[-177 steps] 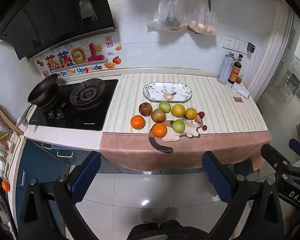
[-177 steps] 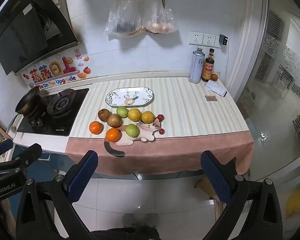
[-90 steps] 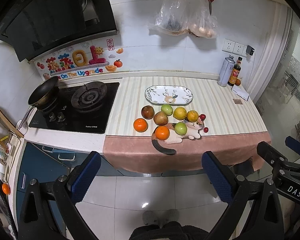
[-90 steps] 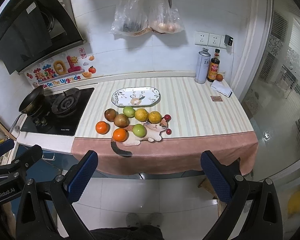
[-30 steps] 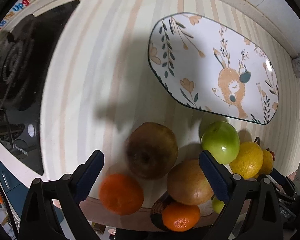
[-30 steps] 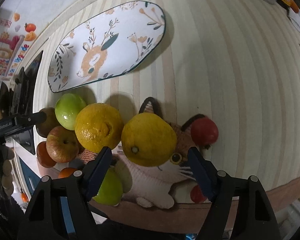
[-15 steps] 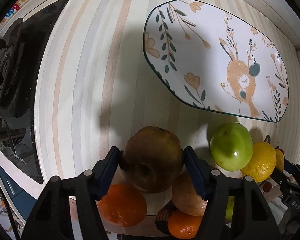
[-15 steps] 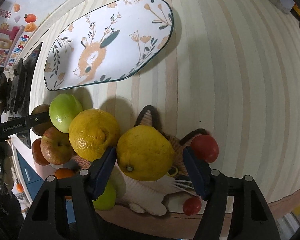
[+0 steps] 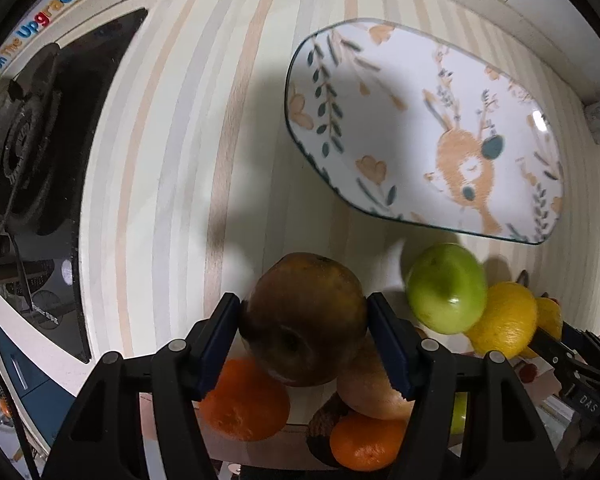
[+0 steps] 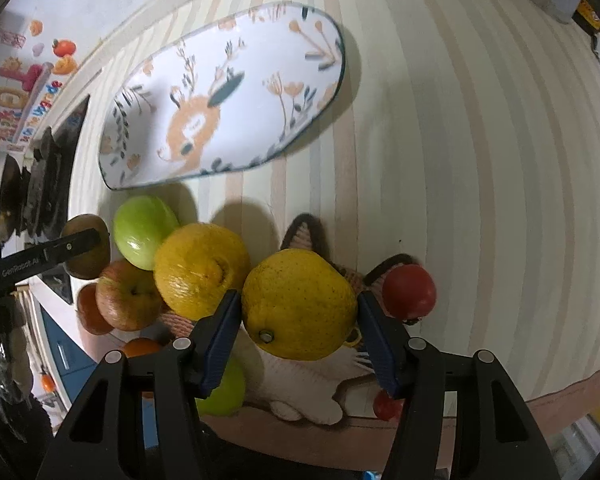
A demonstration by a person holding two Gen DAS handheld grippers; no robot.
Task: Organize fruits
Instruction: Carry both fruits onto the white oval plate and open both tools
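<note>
Fruits are bunched together on the striped counter, just in front of the oval deer plate, which has nothing on it. From where I'm steering, my left gripper has its blue pads pressed on both sides of a brown apple, so it's pinching that one. Under and around it I can see an orange, a second orange closer to the edge, and a tan pear-looking fruit tucked beside the right pad. A green apple sits near the plate's front rim, touching a yellow citrus.

Right gripper is clamped on the other yellow citrus, pads snug against both sides. That fruit sits over the cat-shaped mat. A small red fruit is just to its right, another tiny red one lower down by the pad. A reddish apple and a second green apple show up in the right wrist view too. The stove is off to the left.
</note>
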